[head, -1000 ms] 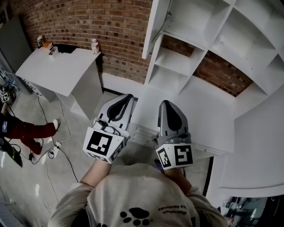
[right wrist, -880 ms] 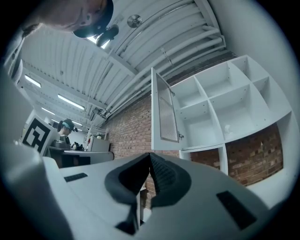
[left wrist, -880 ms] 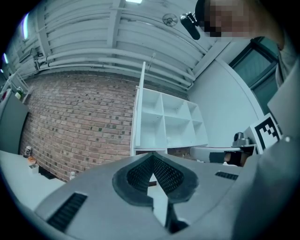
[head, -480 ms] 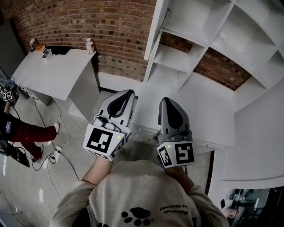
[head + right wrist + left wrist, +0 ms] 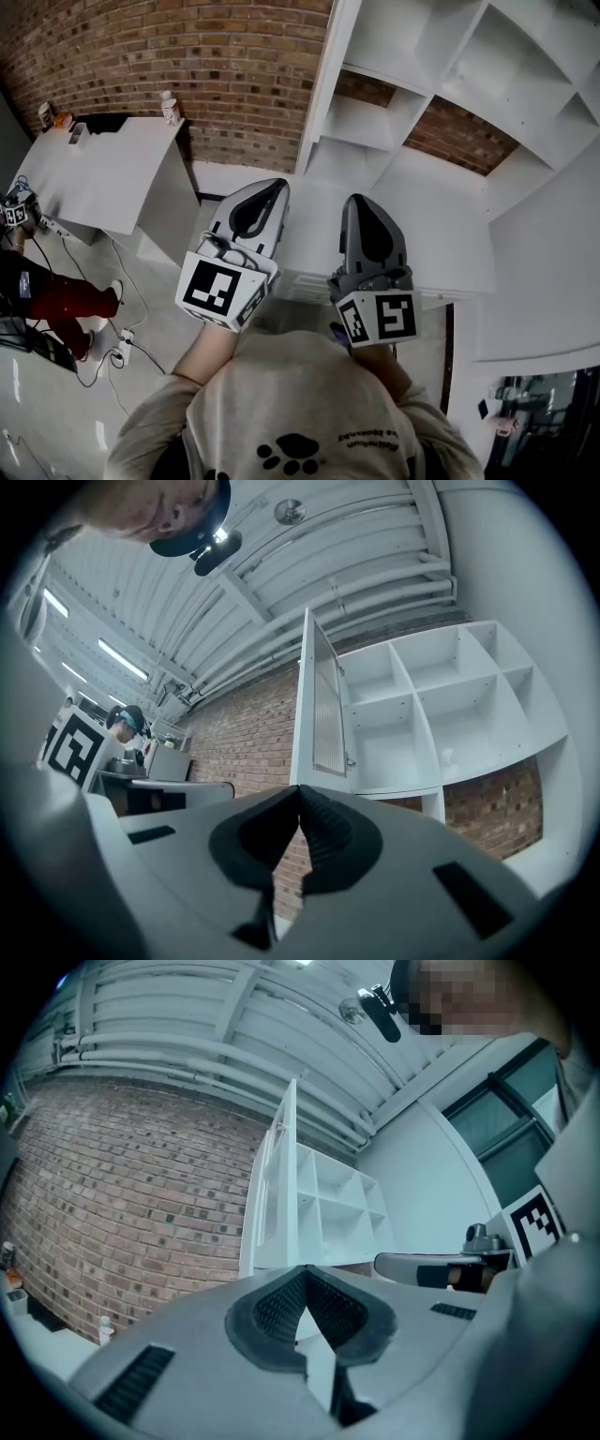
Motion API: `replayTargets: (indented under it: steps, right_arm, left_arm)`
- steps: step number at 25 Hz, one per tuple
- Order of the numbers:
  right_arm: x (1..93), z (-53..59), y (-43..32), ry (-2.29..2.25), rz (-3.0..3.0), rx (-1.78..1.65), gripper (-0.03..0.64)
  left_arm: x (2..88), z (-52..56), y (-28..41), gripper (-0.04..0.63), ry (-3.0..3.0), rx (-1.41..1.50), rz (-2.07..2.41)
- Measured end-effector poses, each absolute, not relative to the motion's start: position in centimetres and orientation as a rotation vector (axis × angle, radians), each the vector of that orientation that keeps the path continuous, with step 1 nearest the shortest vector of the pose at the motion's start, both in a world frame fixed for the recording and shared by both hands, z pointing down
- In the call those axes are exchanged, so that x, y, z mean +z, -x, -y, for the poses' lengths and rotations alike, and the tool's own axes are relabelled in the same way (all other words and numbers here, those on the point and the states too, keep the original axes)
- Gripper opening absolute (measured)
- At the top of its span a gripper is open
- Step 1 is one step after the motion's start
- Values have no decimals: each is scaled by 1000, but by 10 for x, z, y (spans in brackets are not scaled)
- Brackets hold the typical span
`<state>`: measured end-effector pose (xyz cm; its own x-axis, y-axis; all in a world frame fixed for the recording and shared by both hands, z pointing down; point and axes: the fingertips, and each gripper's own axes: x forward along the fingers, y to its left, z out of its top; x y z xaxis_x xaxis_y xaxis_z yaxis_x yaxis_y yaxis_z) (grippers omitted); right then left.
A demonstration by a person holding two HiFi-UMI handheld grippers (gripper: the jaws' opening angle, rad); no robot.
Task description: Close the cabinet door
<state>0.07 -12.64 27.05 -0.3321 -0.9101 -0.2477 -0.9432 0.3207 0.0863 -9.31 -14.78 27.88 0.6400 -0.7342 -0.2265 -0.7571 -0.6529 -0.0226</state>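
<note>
Grey left gripper (image 5: 271,185) jaws together, empty, right gripper (image 5: 357,200) jaws together, empty, white cabinet door (image 5: 316,705) open ahead

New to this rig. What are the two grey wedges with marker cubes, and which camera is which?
No robot: a person holds two handheld two-jaw grippers; the cubes are part of them. The top-down picture is from a camera on the person's head, showing the left gripper and right gripper. The other two come from cameras riding on each gripper, looking along its jaws. Both are shut and hold nothing. Ahead: a white cabinet, its door open, against a brick wall; a white table at left.
</note>
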Motion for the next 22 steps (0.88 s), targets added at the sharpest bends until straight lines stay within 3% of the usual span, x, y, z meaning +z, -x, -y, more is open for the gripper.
replayTargets:
  steps: [22]
  right_arm:
    - [227,178,17,1856,-2297,425,11]
  left_arm:
    - [239,209,100,8,2787,316,-966]
